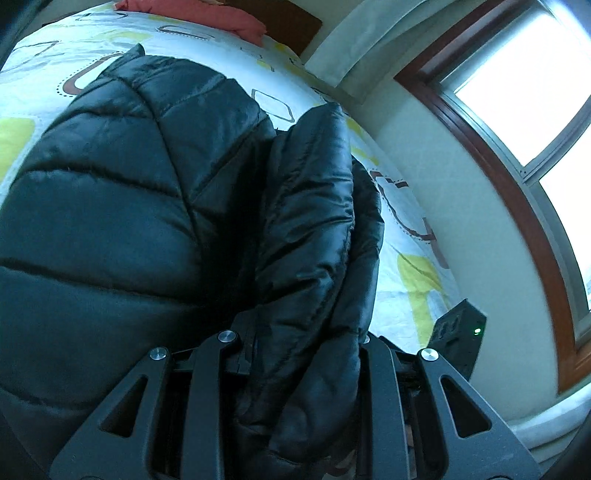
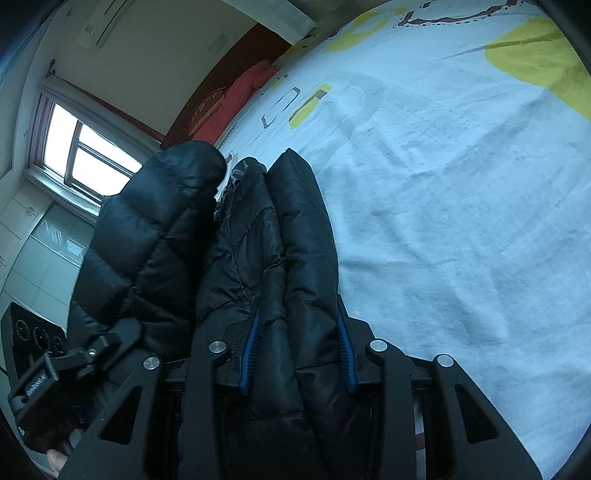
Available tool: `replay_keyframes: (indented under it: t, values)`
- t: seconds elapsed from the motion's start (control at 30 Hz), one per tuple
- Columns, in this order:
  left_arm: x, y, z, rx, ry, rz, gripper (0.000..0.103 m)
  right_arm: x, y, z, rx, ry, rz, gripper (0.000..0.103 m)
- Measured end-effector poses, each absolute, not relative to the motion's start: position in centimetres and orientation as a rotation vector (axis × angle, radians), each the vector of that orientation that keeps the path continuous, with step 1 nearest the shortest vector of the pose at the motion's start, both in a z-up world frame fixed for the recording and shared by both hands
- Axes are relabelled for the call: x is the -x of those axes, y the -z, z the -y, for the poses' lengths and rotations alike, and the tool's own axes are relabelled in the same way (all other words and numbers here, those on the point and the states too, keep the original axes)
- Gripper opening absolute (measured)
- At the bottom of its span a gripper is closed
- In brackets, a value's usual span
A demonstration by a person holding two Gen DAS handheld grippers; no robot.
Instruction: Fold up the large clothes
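A black quilted puffer jacket (image 1: pixel 122 206) lies on the bed and fills most of the left wrist view. My left gripper (image 1: pixel 299 332) is shut on a thick fold of the jacket, which bulges up between the fingers and hides the fingertips. In the right wrist view my right gripper (image 2: pixel 299 332) is shut on another fold of the same jacket (image 2: pixel 295 240), clamped between its blue-edged pads (image 2: pixel 251 347). More of the jacket hangs bunched to the left of that gripper.
The bed sheet (image 2: pixel 461 184) is white with yellow and brown shapes. A red pillow (image 1: pixel 207 14) lies at the headboard. A window (image 1: pixel 517 85) and wall run along the bed's side. The other gripper's black body (image 2: pixel 40 384) shows at lower left.
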State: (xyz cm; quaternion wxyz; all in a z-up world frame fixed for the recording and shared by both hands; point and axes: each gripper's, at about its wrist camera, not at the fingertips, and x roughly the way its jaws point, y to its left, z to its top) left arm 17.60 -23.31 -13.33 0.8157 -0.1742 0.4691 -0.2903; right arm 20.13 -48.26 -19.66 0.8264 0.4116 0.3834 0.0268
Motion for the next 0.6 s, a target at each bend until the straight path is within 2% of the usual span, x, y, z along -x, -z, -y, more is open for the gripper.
replay_keyframes:
  t: [0.6]
  values:
    - [-17.7,13.5,24.4,0.306,0.63,-0.966,0.023,-19.9,18.9,47.4,-0.858,-0.038,-0.82,0.034]
